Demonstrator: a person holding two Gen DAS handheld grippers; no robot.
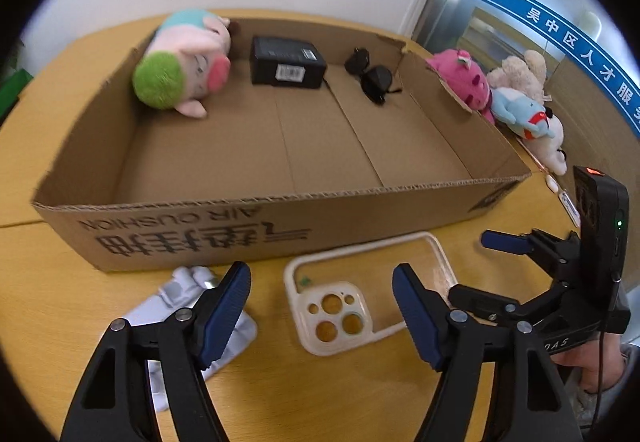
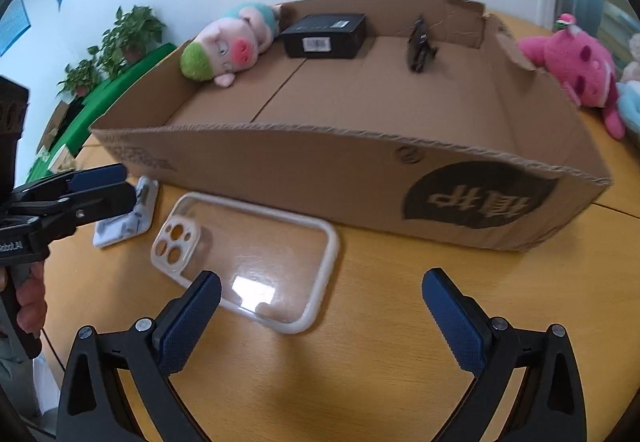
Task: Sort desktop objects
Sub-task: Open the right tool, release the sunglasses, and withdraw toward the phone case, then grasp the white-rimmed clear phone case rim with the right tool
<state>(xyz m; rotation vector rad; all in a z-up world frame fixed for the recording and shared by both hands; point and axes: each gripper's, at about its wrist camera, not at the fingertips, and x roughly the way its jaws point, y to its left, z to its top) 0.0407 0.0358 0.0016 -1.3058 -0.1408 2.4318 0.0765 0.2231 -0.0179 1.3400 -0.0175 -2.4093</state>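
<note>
On counter before cardboard box (image 1: 280, 219), phone case (image 1: 360, 290) lies flat. Our left gripper (image 1: 322, 316) and right gripper (image 2: 320, 316): fingers wide apart, empty. Risk we see: thin rim slipping, both grippers colliding.

The wooden table (image 1: 360, 382) is carrying an open cardboard box (image 1: 256, 238). A clear phone case (image 1: 360, 294) and a white packet (image 1: 176, 294) are lying beside its near wall. Plush toys (image 1: 516, 97) are lying beside its right wall.
</note>
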